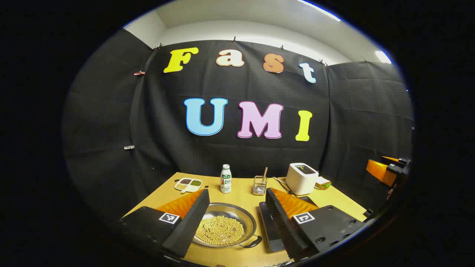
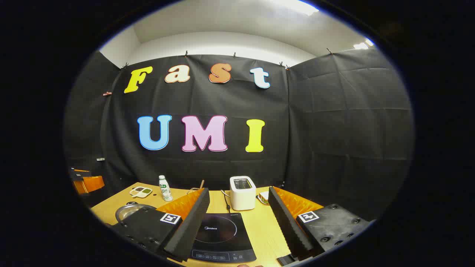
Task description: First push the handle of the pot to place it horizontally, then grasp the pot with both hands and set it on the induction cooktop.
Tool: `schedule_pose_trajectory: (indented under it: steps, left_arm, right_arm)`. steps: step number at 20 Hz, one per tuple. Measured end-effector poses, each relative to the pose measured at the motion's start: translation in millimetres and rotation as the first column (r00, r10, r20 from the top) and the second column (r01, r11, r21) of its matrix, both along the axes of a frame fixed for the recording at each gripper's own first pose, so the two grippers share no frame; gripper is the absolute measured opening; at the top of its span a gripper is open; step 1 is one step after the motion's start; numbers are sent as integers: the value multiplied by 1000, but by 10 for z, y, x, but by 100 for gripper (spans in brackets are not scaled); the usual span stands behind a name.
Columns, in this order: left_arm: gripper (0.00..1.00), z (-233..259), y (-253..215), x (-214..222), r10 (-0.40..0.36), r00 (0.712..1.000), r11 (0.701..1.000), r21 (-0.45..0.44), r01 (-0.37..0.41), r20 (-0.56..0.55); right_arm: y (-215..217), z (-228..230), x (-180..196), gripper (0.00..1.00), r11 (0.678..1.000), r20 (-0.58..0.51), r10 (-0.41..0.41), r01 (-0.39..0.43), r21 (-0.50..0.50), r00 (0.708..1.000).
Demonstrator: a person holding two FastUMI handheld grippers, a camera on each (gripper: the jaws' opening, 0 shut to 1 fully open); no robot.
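Both grippers' fingers (image 1: 193, 218) gape; pot (image 1: 225, 225) lies between the left pair, untouched.

The left tool (image 1: 231, 222) hangs wide open above a round steel pot (image 1: 237, 213) of yellow beans on the wooden counter (image 1: 241, 194). The pot's dark loop handle (image 1: 253, 243) sits at its near right, beside a black cooktop (image 1: 270, 230).

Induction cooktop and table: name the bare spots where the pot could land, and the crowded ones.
The induction cooktop top lies bare. Bare table runs between it and the right gripper. The back edge is crowded: divided dish, bottle, wire holder, toaster.
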State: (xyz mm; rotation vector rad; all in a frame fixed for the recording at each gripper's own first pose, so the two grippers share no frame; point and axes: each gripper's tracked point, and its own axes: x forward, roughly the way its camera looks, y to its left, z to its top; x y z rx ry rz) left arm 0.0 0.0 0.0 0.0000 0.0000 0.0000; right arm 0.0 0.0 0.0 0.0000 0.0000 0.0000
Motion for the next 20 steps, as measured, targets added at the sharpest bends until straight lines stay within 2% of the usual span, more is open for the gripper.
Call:
schedule_pose_trajectory:
  steps: [3, 11, 15, 18, 20]
  left_arm:
    - [95, -43, 45, -13, 9, 1000, 1000, 11, -9, -10]
    - [95, -106, 21, -21, 26, 999, 1000, -1, -26, -46]
    - [95, -24, -59, 32, 44, 998, 999, 30, -43, -38]
    - [95, -18, -171, 118, 51, 998, 999, -4, -52, -48]
    - [95, -64, -170, 185, 82, 994, 996, -17, -84, -78]
  right_arm:
    - [38, -45, 3, 99, 1000, -7, 9, -9, -2, 1000]
    - [-18, -98, 176, 98, 1000, -40, 22, -22, 9, 999]
    - [-126, -139, 419, 99, 999, -74, 35, -35, 9, 997]
    - [-241, -135, 636, 98, 998, -68, 54, -53, 19, 996]
    - [-303, -227, 761, 98, 997, -82, 74, -72, 22, 994]
